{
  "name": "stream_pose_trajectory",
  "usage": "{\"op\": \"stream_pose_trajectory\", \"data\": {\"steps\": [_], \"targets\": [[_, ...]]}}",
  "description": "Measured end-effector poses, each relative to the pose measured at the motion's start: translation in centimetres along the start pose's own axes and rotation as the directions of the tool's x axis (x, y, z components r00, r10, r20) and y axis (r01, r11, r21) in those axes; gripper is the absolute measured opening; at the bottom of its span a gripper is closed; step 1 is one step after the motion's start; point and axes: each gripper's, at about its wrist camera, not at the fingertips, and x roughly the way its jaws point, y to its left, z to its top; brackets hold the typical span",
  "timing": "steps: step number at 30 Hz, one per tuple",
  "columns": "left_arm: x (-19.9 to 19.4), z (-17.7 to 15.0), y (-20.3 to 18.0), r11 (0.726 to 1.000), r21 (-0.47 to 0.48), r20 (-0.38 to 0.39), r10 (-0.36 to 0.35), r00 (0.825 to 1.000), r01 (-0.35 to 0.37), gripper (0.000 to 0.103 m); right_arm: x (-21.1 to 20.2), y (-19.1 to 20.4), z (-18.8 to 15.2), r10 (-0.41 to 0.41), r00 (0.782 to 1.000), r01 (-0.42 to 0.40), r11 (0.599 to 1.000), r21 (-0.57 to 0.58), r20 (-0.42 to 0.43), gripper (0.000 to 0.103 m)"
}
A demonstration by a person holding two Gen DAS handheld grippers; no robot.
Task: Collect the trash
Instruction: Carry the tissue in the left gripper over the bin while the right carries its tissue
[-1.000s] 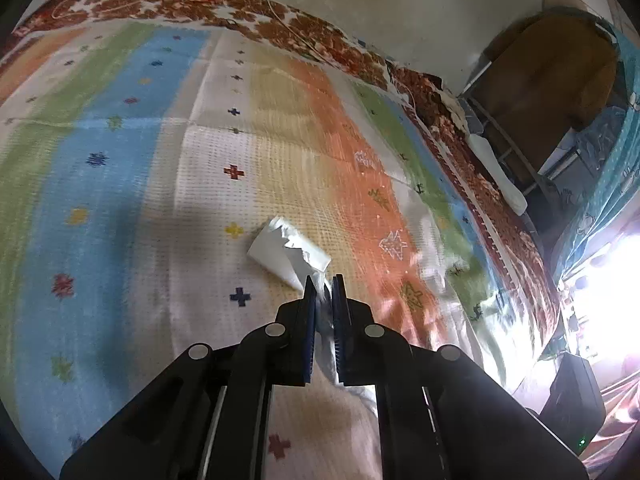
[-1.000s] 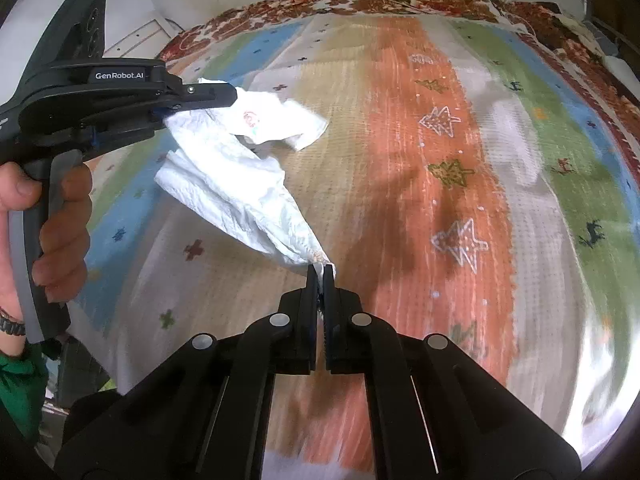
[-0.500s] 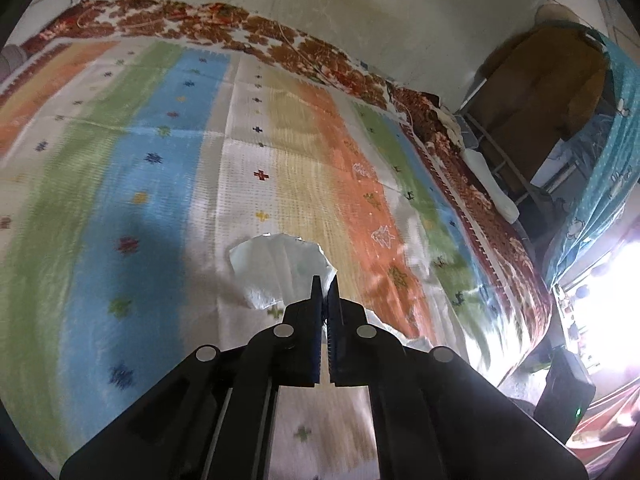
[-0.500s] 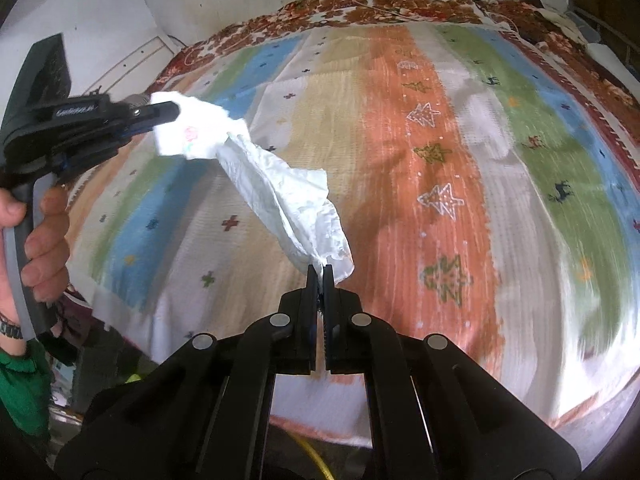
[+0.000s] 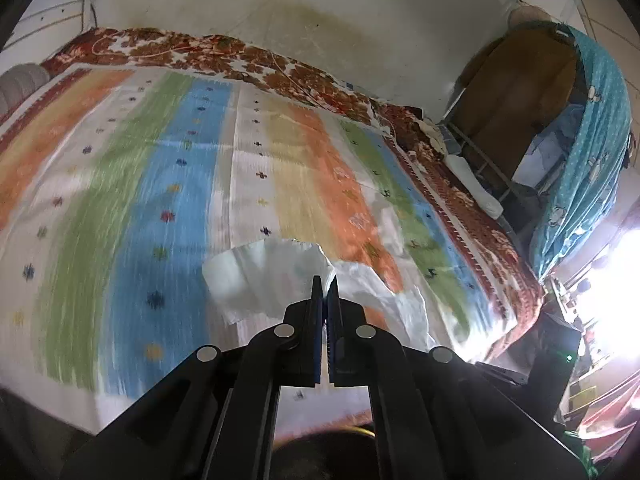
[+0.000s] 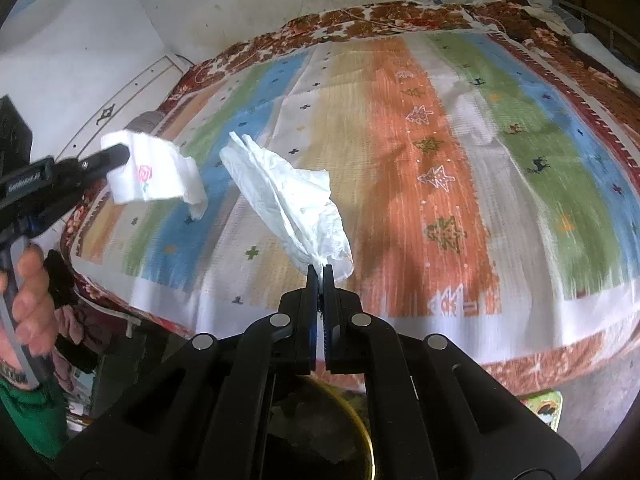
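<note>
Tissue (image 6: 296, 200) now torn apart; both tools (image 5: 325, 280) (image 6: 319, 268) clamp crumpled white halves.

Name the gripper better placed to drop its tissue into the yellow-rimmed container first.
Right, probably. The right gripper, shut on its crumpled tissue, hangs above the yellow-rimmed container; the left gripper, holding the rose-printed tissue, is off to the side.

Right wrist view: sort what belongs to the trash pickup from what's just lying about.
Job:
left gripper, shut on rose-printed tissue
right gripper, shut on crumpled white tissue

Lying about:
striped bedspread
floral blanket
</note>
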Motion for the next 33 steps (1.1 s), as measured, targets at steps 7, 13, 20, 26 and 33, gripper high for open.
{"op": "stream_pose_trajectory", "data": {"steps": [7, 13, 20, 26, 33], "targets": [[-2.5, -2.8, -1.0, 0.999, -0.038, -0.01, -0.013, 1.0, 0.012, 0.001, -2.4, 1.1, -1.6, -0.01, 1.0, 0.01, 1.0, -0.009, 0.021, 0.001], [-4.7, -4.8, -2.4, 0.998, -0.043, -0.004, -0.035, 0.999, 0.035, 0.001, -4.3, 2.3, -3.0, -0.002, 0.999, 0.003, 1.0, -0.028, 0.035, 0.001], [-7.1, -7.2, -3.2, 0.989, -0.097, -0.014, -0.118, 0.993, 0.116, 0.001, -6.6, 3.2, -4.5, 0.007, 0.999, -0.006, 1.0, -0.027, 0.05, 0.001], [-8.9, -9.0, -3.5, 0.986, -0.11, -0.014, -0.125, 0.992, 0.123, 0.001, -8.3, 4.4, -6.5, 0.009, 0.999, -0.007, 0.998, -0.06, 0.047, 0.001], [-10.8, -11.8, -4.6, 0.991, -0.089, -0.031, -0.106, 0.994, 0.103, 0.001, -9.5, 5.2, -9.8, 0.013, 1.0, -0.011, 0.997, -0.082, 0.025, 0.001]]}}
